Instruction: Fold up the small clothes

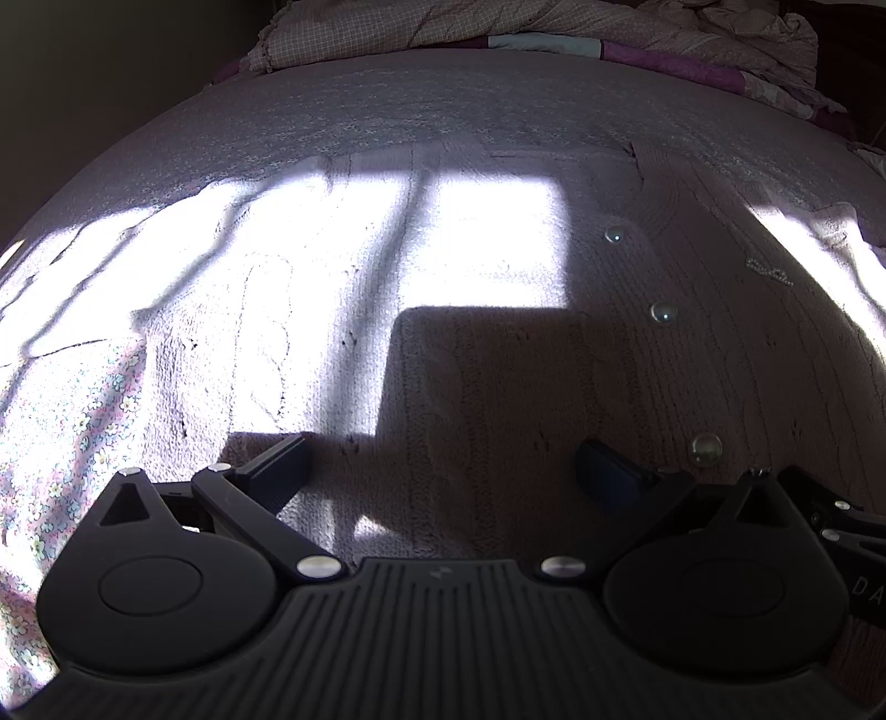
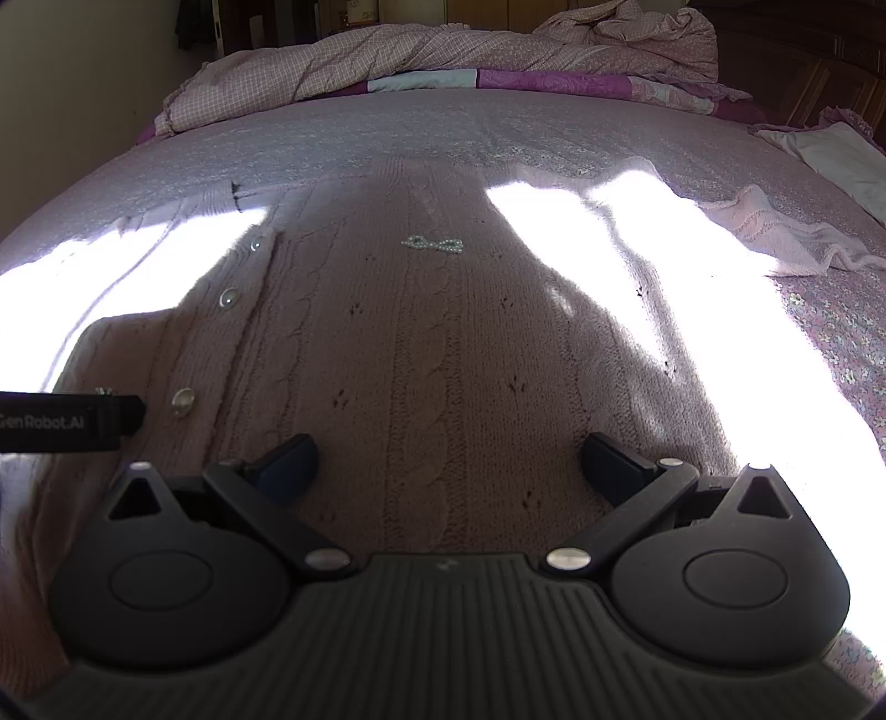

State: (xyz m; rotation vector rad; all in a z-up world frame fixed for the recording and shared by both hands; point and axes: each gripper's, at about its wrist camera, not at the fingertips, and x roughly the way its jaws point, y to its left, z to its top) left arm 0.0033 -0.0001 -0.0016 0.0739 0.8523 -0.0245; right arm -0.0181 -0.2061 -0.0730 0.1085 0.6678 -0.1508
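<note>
A pink cable-knit cardigan (image 2: 421,343) lies flat on the bed, with clear buttons (image 2: 183,400) down its front and a small bead bow (image 2: 433,243). It also shows in the left wrist view (image 1: 692,343), with its buttons (image 1: 705,447) at the right. My left gripper (image 1: 440,465) is open and empty, just above the knit. My right gripper (image 2: 448,459) is open and empty over the cardigan's right half. The left gripper's finger (image 2: 72,422) shows at the left edge of the right wrist view, near a button.
The bed has a pink floral sheet (image 2: 841,343). A rumpled checked quilt (image 2: 421,50) lies across the far end. Another pink knitted piece (image 2: 775,227) and a white cloth (image 2: 841,160) lie at the far right. Strong sunlight patches wash out parts of the bed.
</note>
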